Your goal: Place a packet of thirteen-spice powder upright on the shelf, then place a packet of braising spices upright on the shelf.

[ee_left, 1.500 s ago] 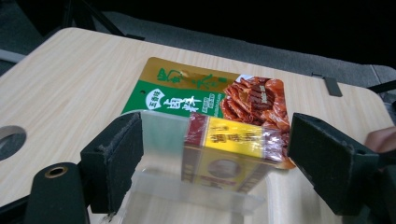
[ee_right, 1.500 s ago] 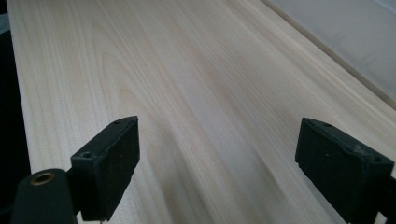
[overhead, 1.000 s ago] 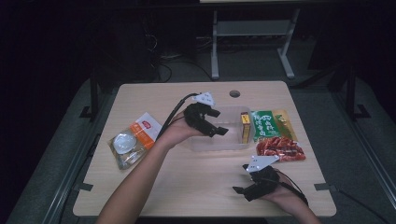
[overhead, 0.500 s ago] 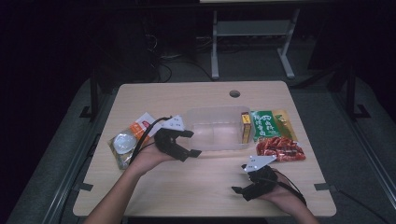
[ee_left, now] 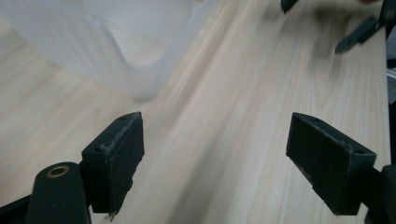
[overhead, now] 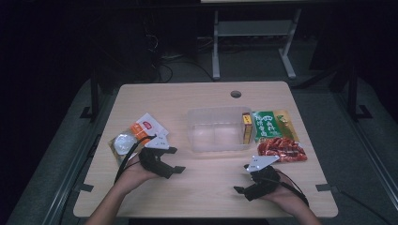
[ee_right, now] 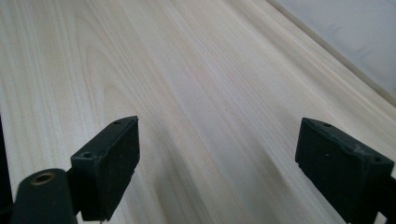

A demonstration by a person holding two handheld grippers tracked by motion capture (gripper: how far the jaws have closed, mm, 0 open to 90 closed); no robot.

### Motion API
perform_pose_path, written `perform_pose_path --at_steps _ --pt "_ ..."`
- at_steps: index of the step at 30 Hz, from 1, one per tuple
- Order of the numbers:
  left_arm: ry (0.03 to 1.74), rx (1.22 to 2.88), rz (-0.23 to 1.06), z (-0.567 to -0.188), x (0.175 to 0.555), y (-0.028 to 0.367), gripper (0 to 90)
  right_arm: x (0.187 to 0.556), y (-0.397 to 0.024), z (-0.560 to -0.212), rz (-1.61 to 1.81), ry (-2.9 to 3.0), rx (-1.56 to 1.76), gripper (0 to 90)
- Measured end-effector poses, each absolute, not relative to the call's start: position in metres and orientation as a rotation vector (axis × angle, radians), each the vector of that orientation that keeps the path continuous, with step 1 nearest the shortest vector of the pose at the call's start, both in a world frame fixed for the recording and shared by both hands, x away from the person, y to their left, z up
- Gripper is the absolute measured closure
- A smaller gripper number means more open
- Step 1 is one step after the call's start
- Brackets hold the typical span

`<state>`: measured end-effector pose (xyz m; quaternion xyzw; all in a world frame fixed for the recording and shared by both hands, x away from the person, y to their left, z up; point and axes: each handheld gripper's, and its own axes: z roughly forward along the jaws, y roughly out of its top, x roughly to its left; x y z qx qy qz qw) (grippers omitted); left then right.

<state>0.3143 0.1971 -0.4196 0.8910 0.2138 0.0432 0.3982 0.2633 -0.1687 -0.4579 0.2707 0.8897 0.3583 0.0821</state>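
Bench [overhead: 206, 192] wood, bare at front. Clear plastic tub [overhead: 213, 129] mid-bench, yellow box inside at right wall, probably upright. Left gripper [overhead: 170, 161] just left-front of tub, near white-orange packet [overhead: 141, 131]; fingers [ee_left: 114, 158] wide apart, empty. Right gripper [overhead: 241, 180] front-right, low over bench; fingers [ee_right: 107, 163] apart, empty.

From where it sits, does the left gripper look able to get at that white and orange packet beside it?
Probably yes. The left gripper is open and holds nothing, and the white and orange packet lies just beyond it on the bare table with nothing between. Its jaws point toward the clear plastic container, so the hand must turn first.
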Motion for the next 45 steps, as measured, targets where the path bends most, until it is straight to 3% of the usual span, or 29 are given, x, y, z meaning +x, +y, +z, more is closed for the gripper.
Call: perform_pose_path --at_steps 8,13,15,20,26,35,45 --pt "0.568 2.254 0.137 -0.431 0.294 0.214 18.7 0.269 -0.184 -0.445 1.042 2.583 0.849 14.5" --pt "0.573 2.255 0.133 -0.437 0.287 0.219 18.7 0.286 -0.211 -0.438 1.038 2.494 0.951 24.8" --pt "0.572 2.252 0.139 -0.438 0.289 0.218 18.7 0.296 -0.222 -0.435 1.034 2.441 0.994 32.4" --pt "0.555 2.259 0.140 -0.439 0.291 0.217 18.7 0.318 -0.244 -0.432 0.971 2.333 1.128 62.3" --pt "0.553 2.245 0.140 -0.440 0.292 0.217 18.7 0.349 -0.267 -0.436 0.884 2.278 1.241 88.2" --pt "0.562 2.255 0.140 -0.443 0.294 0.218 18.7 0.387 -0.281 -0.450 0.738 2.348 1.225 90.0" --pt "0.563 2.276 0.116 -0.448 0.294 0.218 18.7 0.388 -0.280 -0.458 0.640 2.430 1.190 90.0"
